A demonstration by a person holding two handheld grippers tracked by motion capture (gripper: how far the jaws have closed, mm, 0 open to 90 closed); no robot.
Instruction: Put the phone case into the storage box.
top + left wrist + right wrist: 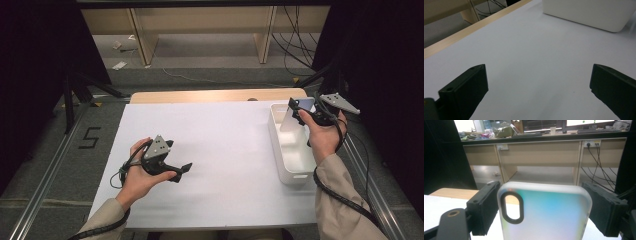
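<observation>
High view, desk: a white sheet (220, 150) covers most of the desk (215, 95), whose wooden far edge shows beyond it.
High view, bin: a white rectangular bin (289, 170) sits at the right side of the sheet.
High view, right gripper: the right gripper (306, 111) is raised over the far end of the bin, held in the person's right hand (324, 137), with a phone case (295, 117) upright between its fingers.
High view, left gripper: the left gripper (181, 169) is just above the sheet at the near left, well apart from the bin, pointing right.
Left gripper view, fingers: the two black fingers (467, 87) stand wide apart with bare white sheet between them; the bin's side (586, 12) lies ahead at the top.
Right gripper view, phone case: a frosted, translucent phone case (546, 215) with a black oval camera cutout stands upright.
Right gripper view, fingers: both black pads (484, 207) press on the case's two long edges, holding it.
</observation>
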